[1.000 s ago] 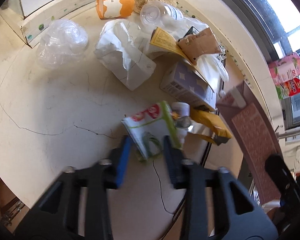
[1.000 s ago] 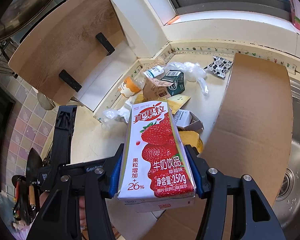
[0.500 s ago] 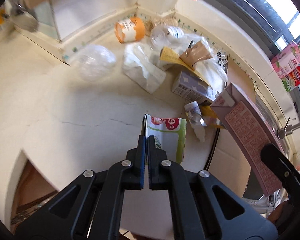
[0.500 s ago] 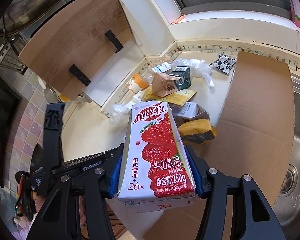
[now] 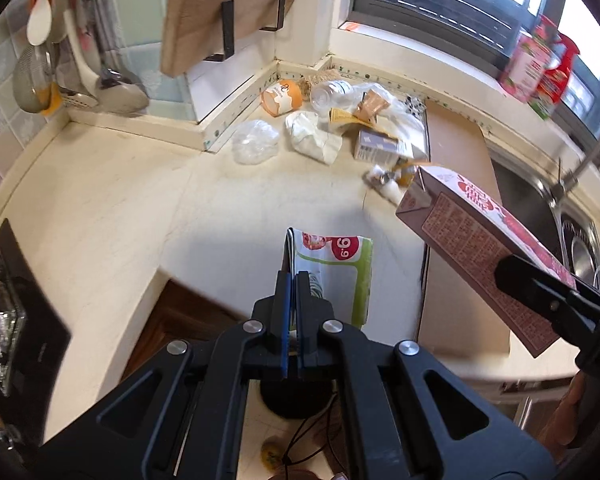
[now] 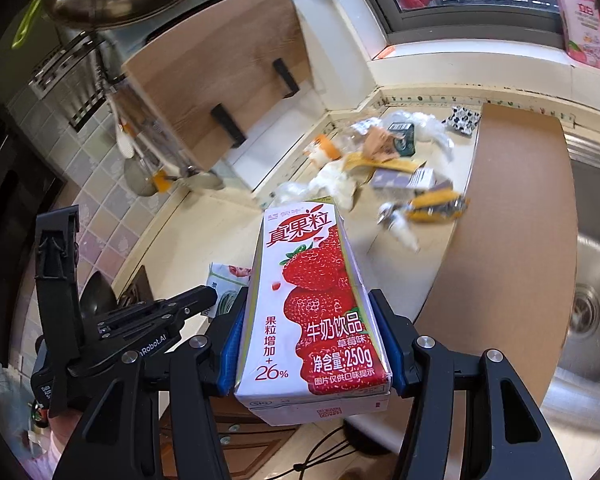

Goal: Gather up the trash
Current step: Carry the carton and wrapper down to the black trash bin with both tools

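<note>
Strawberry milk carton (image 6: 314, 312) clamped upright, long axis running away from right hand-held gripper (image 6: 312, 344).

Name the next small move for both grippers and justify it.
Probably carry both away to a bin, which is out of view: the left gripper is shut on the green-and-white wrapper, and the right gripper clamps the strawberry milk carton, both lifted off the counter.
</note>
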Demonstrator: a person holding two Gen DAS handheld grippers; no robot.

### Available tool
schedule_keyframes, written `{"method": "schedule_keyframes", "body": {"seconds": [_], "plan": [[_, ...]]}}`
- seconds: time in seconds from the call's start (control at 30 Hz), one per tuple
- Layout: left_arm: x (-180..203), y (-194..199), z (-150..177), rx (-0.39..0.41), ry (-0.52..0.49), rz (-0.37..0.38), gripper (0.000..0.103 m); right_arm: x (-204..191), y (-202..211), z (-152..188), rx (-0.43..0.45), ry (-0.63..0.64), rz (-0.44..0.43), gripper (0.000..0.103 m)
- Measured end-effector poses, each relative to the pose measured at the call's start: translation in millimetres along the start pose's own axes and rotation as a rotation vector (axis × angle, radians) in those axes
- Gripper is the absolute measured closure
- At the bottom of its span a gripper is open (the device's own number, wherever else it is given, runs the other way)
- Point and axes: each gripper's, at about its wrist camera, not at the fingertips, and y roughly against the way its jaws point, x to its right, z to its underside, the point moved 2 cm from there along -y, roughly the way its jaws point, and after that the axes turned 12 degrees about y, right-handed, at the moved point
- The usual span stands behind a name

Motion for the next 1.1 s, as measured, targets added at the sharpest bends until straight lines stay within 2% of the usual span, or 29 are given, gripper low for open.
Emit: {"method": "schedule_keyframes", "body": {"seconds": [0.2,0.47,0.6,0.73,0.93,1.1], "plan": [[-27,27,48,-0.003,-0.06,0.028,0.103,-52,20,59,-0.008,-0.027,0.035,0.046],[-53,15,127,-0.07,-0.131,0.047,0.103,-95,21,150,-0.055,-0.074,0.093,0.046],[-67,-13,168,-0.138,-0.127,0.041,0.103,-98,3,209,-0.123,-0.124,0.108,0.046],[-82,-57,209,-0.208,-0.118,0.018,0.103,-94,-27,259,-0.194,-0.172,0.12,0.046],[-94,-137,262,-0.308,-0.106,-0.017,0.103,-68,-93,336,-0.289,-0.225,0.153,0.046],[-96,-196,300,-0.352,-0.115,-0.063,0.103,-44,-148,382,-0.346,-0.244,0.173,0.046]]}}
